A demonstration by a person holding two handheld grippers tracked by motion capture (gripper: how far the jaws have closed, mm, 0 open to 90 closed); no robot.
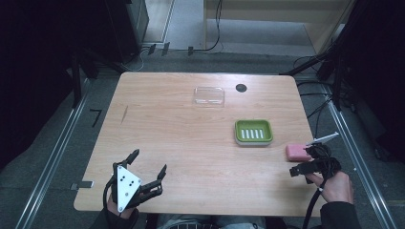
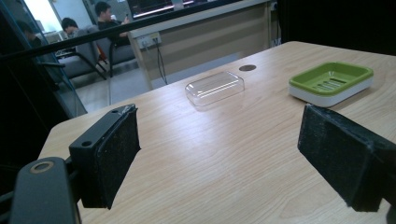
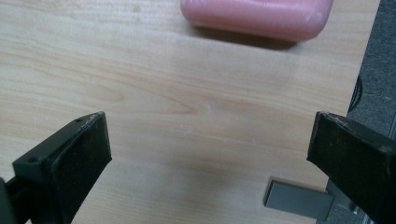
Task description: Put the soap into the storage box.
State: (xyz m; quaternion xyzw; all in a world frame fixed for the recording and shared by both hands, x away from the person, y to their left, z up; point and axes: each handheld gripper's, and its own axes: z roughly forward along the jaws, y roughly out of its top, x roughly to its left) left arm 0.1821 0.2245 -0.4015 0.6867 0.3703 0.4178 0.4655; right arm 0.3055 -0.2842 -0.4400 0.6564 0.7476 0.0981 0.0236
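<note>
Hands at the near edge of the desk (image 1: 191, 143) each hold one of our tools. Our left gripper (image 1: 148, 164) sits at the near left corner, its grey three-cornered plate facing up; its jaws stand wide apart with nothing between them, and in the left gripper view they frame bare wood. Our right gripper (image 1: 305, 160) is at the near right edge, and in the right gripper view its jaws are likewise spread wide over bare wood, holding nothing. Just beyond them lies the pink soap bar (image 3: 257, 16), flat on the desk close to the right edge; from above we see it beside the right gripper. Farther in, left of the soap, rests the green soap dish (image 1: 253, 131) with its slotted floor. Beyond that, toward the far edge, lies a clear plastic lid (image 1: 208, 96), and just right of it a dark round hole (image 1: 241, 88) in the desktop.
</note>
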